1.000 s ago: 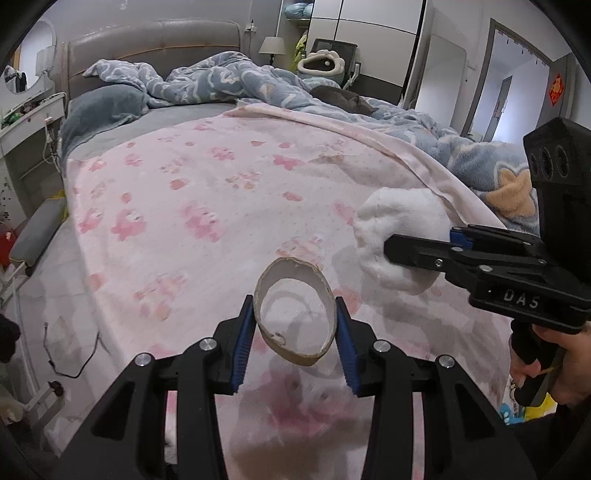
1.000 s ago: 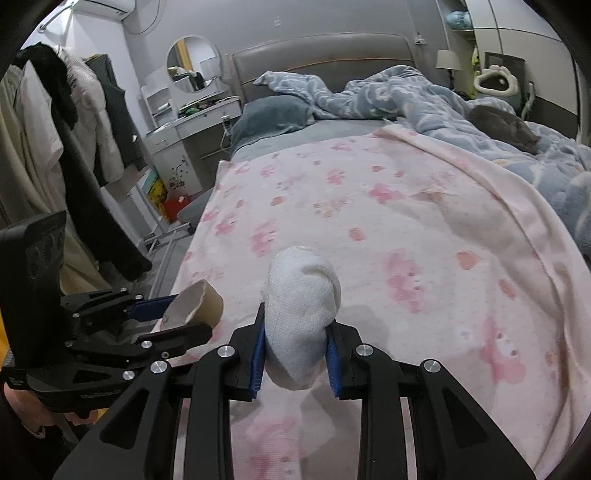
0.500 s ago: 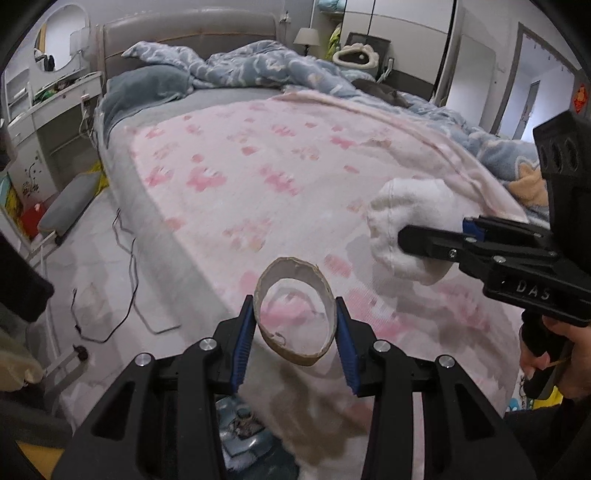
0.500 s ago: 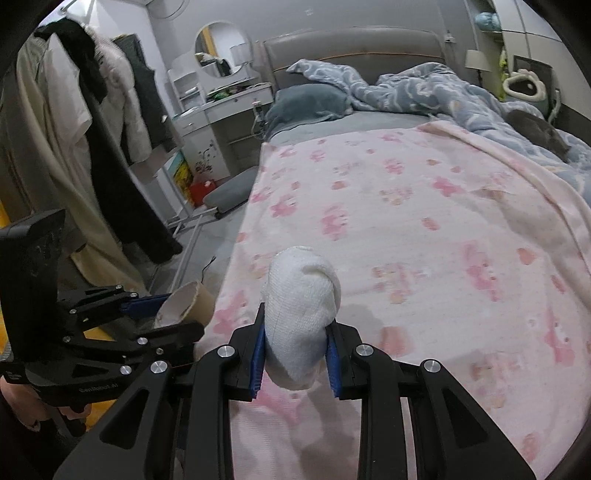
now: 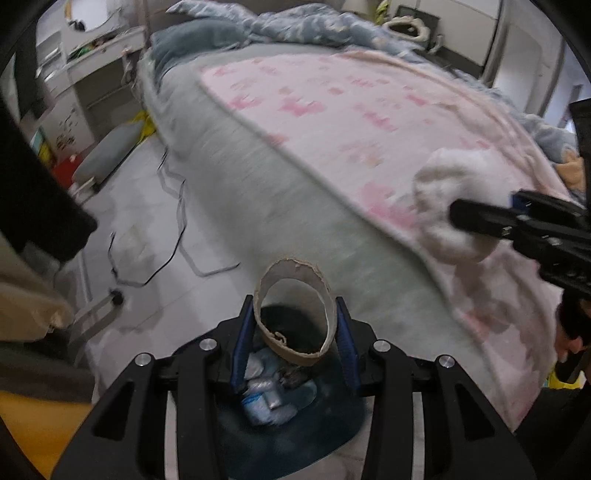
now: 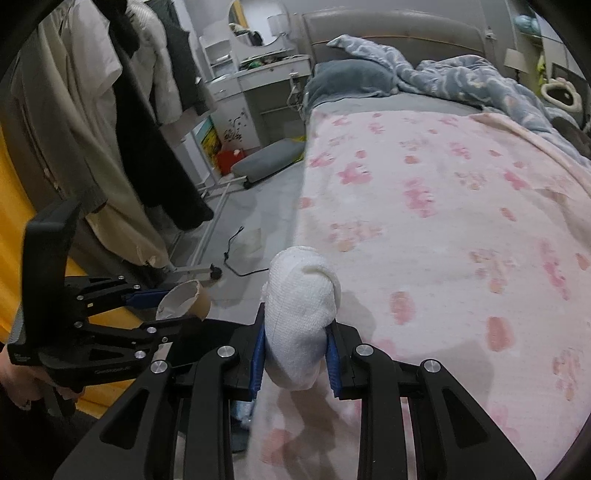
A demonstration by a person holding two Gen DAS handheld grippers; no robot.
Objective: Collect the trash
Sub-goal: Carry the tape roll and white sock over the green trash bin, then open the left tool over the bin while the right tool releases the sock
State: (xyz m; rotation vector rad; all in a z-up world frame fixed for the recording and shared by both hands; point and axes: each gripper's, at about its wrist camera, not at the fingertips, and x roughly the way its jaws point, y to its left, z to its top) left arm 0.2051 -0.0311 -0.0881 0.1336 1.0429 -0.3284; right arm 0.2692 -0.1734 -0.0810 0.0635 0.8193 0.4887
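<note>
Cardboard tube [image 5: 295, 308] clamped in left claw [image 5: 294, 341] above trash bin [image 5: 291, 424]; white wad [image 6: 300, 321] clamped in right claw [image 6: 295, 354].

Bed: a pink patterned blanket [image 6: 443, 229] covered most of the bed [image 5: 258, 206], with a rumpled blue duvet [image 6: 461, 85] near the grey padded headboard [image 6: 391, 29].
Floor: pale tiles [image 5: 147, 229], a black cable [image 6: 236, 258] lying loose.
Left side: coats on a clothes rack [image 6: 122, 122].
Far wall: a white dressing table [image 6: 258, 81] under an oval mirror [image 6: 255, 22].
</note>
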